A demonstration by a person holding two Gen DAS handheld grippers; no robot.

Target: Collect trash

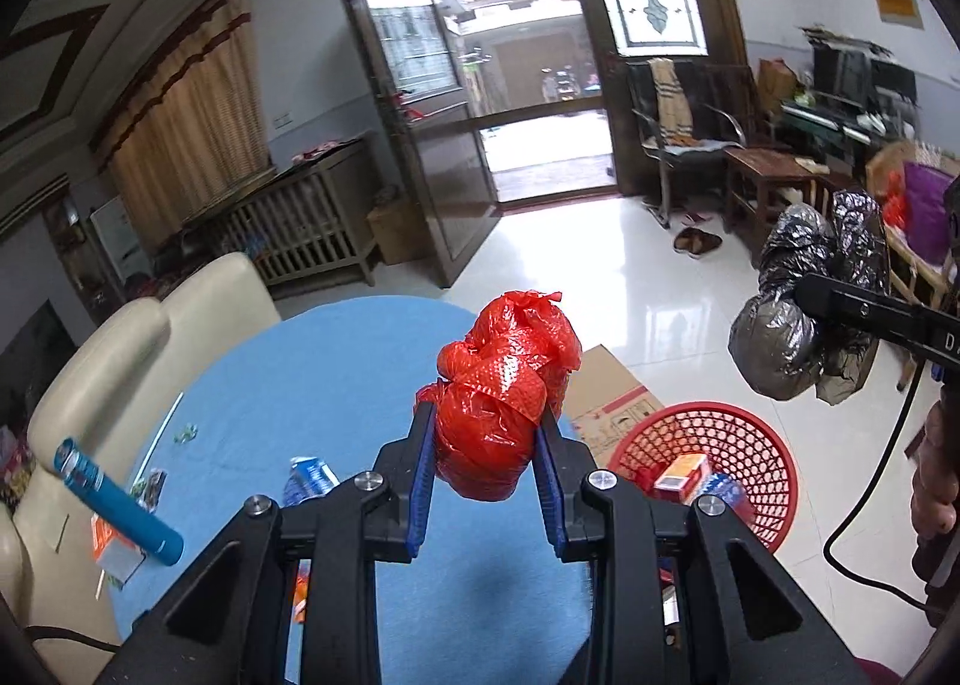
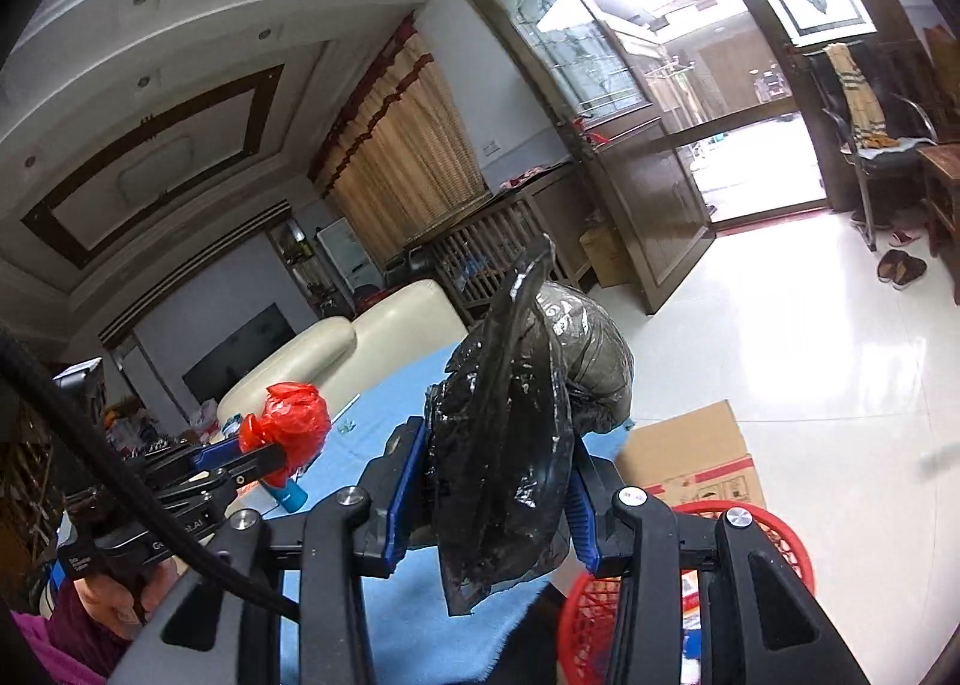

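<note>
Cream leather of a sofa fills the far left, its back rising behind a round table covered in blue cloth. On that cloth, near the left edge, lies a blue tube on its side, with small scraps of wrapper and a crumpled blue-and-white carton scattered to its right.

Further right, the left gripper is clamped on a red plastic bag wadded into a lump; the blue pads press its lower half from both sides, and the rest bulges up and beyond the fingertips. The bag hangs clear of the table, above its near right edge.

Right of the table, on the white tiled floor, a flattened cardboard box lies just beside a red mesh basket, which holds a small orange-and-white box and some blue packaging.

Farthest right, the right gripper is closed tight on a black plastic bag, crumpled and glossy. The pads squeeze its lower part, while a grey-black bulge and a twisted tail stick up past the tips. It is held in the air, above the gap between table and basket, well apart from the red bag.

Beyond stands an open glass door.
</note>
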